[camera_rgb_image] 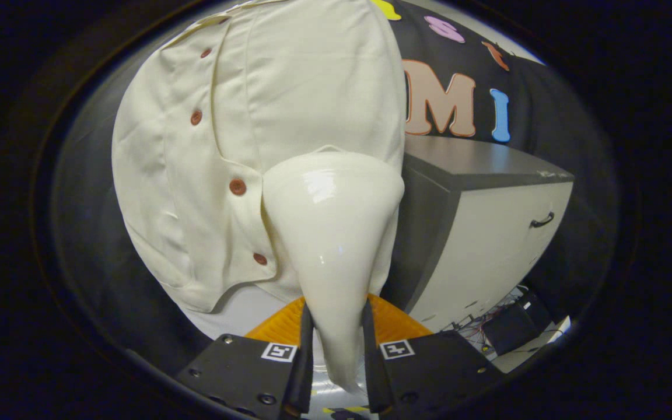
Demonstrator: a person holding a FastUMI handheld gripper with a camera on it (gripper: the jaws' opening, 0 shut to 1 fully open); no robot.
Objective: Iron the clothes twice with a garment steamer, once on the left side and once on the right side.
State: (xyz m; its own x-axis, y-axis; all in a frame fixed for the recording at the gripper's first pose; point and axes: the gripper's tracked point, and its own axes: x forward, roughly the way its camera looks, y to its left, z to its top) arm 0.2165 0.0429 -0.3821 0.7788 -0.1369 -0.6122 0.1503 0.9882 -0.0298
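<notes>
Our gripper jaws clench the steamer handle; its head seemingly touches the shirt just ahead.

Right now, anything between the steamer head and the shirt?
Nothing visible in the gripper view. The tongs grip the steamer by its narrow end; its wide head lies over the shirt, beside the button placket, seemingly against the cloth.

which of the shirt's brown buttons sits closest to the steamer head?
The third button down, just left of the steamer head's wide end, which the gripper clamps. The other buttons lie farther off along the placket of the shirt.
</notes>
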